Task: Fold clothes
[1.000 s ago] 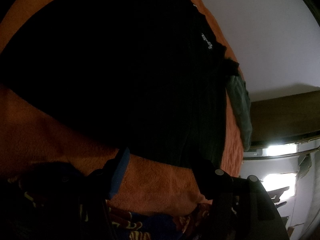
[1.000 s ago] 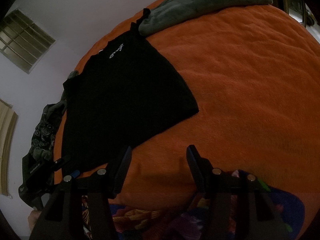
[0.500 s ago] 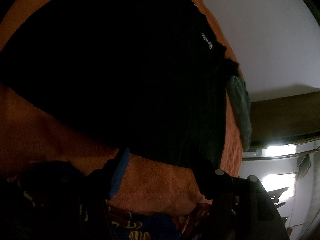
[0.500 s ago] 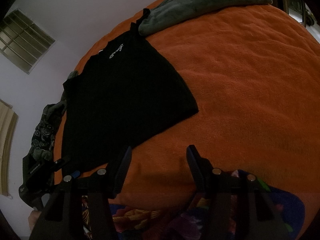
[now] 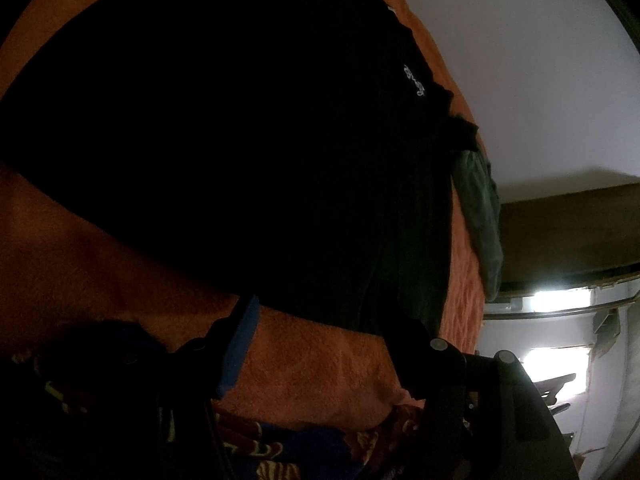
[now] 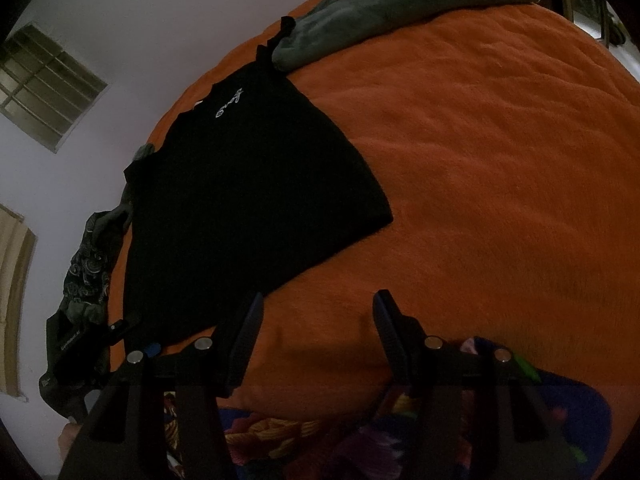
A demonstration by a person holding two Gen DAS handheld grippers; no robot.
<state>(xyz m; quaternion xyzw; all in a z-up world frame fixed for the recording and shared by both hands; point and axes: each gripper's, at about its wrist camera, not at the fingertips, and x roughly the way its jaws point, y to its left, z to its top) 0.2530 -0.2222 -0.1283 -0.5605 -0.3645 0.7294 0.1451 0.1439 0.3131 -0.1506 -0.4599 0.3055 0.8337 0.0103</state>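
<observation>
A: From the left gripper's (image 5: pixel 324 340) camera, what can you read?

B: Little. The black T-shirt (image 5: pixel 240 128) lies spread flat just ahead of the fingers, filling most of the view, and it is so dark that its folds vanish. A small pale script logo (image 5: pixel 413 81) sits far ahead toward the right, near the neckline, too tiny to spell out.

A: And the gripper itself?

B: Its jaws stand well apart with only the orange blanket (image 5: pixel 312 368) between them; nothing is held. The right finger's tip is lost against the shirt's hem, so I cannot say whether it touches. A grey-green garment (image 5: pixel 480 208) lies beyond the shirt on the right, partly cut by the bed's edge. Below the fingers a patterned blue cloth (image 5: pixel 280 452) shows, mostly hidden.

A: Now the right gripper's (image 6: pixel 318 312) camera?

B: Clearer. The T-shirt (image 6: pixel 248 208) lies ahead and to the left of the fingers, its near hem just at the left fingertip. The white logo (image 6: pixel 229 105) is cursive, at the far end, and still unreadable. This gripper's jaws also gape, empty, over bare blanket (image 6: pixel 480 180).

A: Anything else with writing?

B: To the far left I see the other gripper (image 6: pixel 80 344) with pale lettering along its body, too small to make out. A dark patterned garment (image 6: pixel 86 276) lies bunched beyond it, and the grey-green garment (image 6: pixel 400 12) lies along the far edge.
</observation>
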